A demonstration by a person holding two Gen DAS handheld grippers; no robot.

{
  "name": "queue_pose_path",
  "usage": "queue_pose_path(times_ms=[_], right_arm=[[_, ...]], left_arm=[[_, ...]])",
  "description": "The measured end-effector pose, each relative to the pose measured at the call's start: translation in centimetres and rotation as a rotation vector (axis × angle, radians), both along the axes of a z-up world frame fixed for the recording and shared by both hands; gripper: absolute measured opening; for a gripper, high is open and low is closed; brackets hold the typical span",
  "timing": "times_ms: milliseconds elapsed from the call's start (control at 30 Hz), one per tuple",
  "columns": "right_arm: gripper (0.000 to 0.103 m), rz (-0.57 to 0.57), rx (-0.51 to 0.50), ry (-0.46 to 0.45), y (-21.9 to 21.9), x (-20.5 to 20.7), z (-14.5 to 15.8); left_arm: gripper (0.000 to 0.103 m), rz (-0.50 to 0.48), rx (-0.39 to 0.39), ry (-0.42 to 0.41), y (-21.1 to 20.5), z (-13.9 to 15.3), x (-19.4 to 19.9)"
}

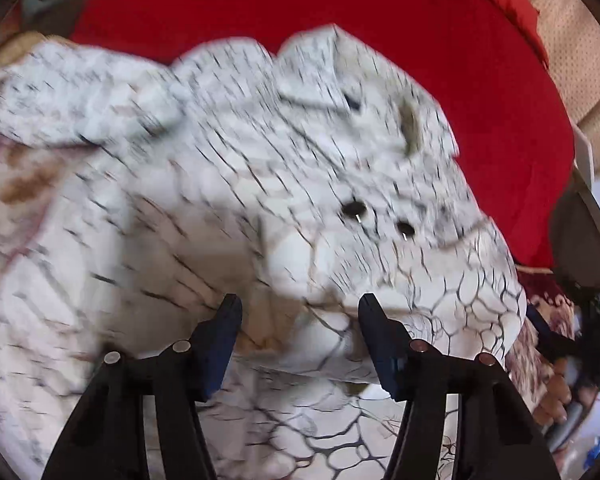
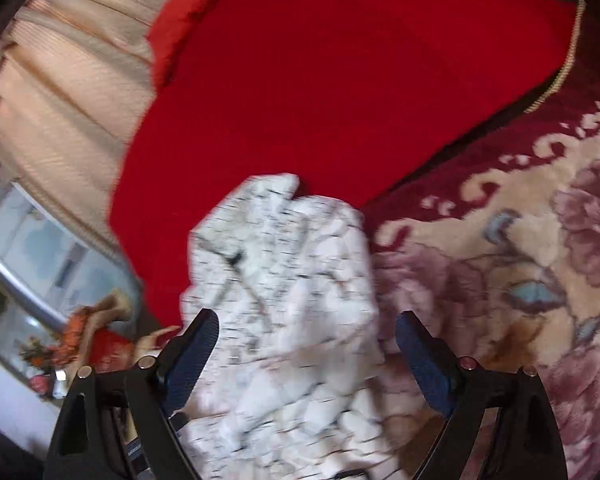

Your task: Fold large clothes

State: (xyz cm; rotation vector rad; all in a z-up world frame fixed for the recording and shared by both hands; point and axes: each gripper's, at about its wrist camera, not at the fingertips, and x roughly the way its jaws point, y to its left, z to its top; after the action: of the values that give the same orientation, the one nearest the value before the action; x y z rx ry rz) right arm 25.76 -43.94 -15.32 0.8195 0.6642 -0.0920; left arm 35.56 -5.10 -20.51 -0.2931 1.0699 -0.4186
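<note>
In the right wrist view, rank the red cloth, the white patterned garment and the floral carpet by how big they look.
1. Red cloth, the largest area.
2. Floral carpet and white patterned garment look about alike; the garment lies nearest the camera and runs off the bottom edge, so I won't rank those two.

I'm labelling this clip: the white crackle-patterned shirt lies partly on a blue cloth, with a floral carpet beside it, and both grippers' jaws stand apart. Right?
Not quite: the cloth under the white crackle-patterned shirt is red, not blue, as both wrist views show. The rest holds: the floral carpet lies beside it, and the left gripper and right gripper have jaws apart.
</note>
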Motion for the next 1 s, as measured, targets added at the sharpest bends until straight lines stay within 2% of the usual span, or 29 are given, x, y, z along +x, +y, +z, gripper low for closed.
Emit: queue_pose_path(times_ms=[67, 167, 200, 267, 300, 400, 567, 667, 767, 800, 867, 933, 1000], right_arm=[[0.089, -0.003, 0.004, 0.034, -0.2, 0.4, -0.9], [0.085, 0.007, 0.026, 0.075, 0.0, 1.9, -2.6], [0.077, 0.010, 0.025, 0.086, 0.0, 2.2, -2.9], [0.058, 0.034, 0.024, 0.103, 0.4, 3.1, -3.7], [0.045, 0.047, 0.022, 0.115, 0.7, 3.6, -4.1], [0.040, 0.041, -0.043, 0.131, 1.6, 3.7, -4.1], [0.040, 0.040, -0.089, 0.090, 2.1, 3.1, -2.9], [0.040, 0.037, -0.099, 0.077, 2.3, 2.7, -2.5], [0.040, 0.054, -0.129, 0.049, 3.1, 2.6, -2.0], [0.040, 0.061, -0.164, 0.045, 3.6, 2.6, -1.6], [0.040, 0.074, -0.220, 0.048, 4.5, 2.6, -1.3], [0.040, 0.085, -0.293, 0.067, 5.5, 2.6, -1.2], [0.040, 0.077, -0.346, 0.058, 6.0, 2.2, -0.7]], left_arm=[[0.063, -0.015, 0.007, 0.006, -1.0, -0.5, 0.0], [0.060, -0.054, 0.021, -0.047, -2.2, -0.3, 0.2], [0.043, -0.055, 0.020, -0.065, -2.5, -0.2, 0.2], [0.027, -0.075, 0.018, -0.097, -3.1, 0.0, 0.3], [0.022, -0.083, 0.015, -0.109, -3.3, 0.1, 0.4], [0.014, -0.084, 0.015, -0.190, -3.6, 1.5, 0.0], [0.013, -0.015, 0.058, -0.389, -1.9, 5.2, -1.1], [0.013, 0.040, 0.045, -0.483, -0.4, 6.7, -1.5], [0.014, 0.081, 0.123, -0.592, 0.4, 7.1, -2.2], [0.017, 0.083, 0.162, -0.591, 0.1, 6.7, -2.0], [0.025, 0.099, 0.280, -0.487, -0.3, 4.8, -0.5], [0.026, 0.090, 0.316, -0.317, 0.1, 2.3, 1.1], [0.026, 0.105, 0.321, -0.205, 0.9, 0.8, 1.9]])
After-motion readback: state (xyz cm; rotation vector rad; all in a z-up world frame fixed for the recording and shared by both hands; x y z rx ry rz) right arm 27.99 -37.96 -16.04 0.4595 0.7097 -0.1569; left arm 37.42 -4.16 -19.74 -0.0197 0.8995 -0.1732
